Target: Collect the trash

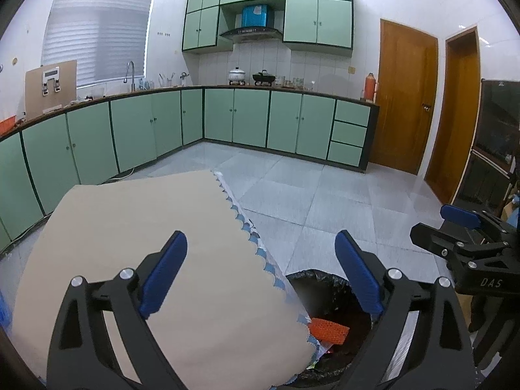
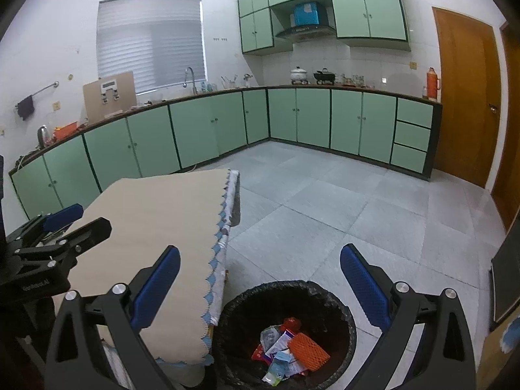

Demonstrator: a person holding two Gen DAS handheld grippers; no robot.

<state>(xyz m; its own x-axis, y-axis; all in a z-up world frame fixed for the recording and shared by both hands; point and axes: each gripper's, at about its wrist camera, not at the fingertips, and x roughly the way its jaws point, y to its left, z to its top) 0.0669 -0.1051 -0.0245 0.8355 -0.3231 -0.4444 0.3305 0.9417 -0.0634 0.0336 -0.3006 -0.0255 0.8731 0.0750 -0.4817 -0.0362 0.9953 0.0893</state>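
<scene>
Kitchen, green cabinets, grey tiled floor. Both grippers held out over the near end of a cloth-covered surface point(image 2: 152, 227) with a scalloped blue edge.

Bin point(image 2: 334, 295) on the floor just beside the surface's corner, black liner. In the right wrist view it sits at 6 o'clock, below and between the fingers point(image 2: 365, 284). Trash point(image 2: 287, 347) lies in the bottom of it: an orange foam net point(image 2: 307, 347), a red wrapper, white and pale-blue packets (labels too small to read).

Right gripper point(image 2: 260, 282): fingers spread wide, nothing between them. Trash lies well below the tips, not touching.

Left gripper point(image 1: 260, 276): fingers also spread wide, empty. From its camera the bin point(image 1: 325, 279) shows at 5 o'clock, partly hidden by the cloth corner; the net point(image 1: 328, 330) peeks out inside, nearer the right-hand finger point(image 1: 359, 279).

Each gripper appears at the edge of the other's view, side by side, apart.
</scene>
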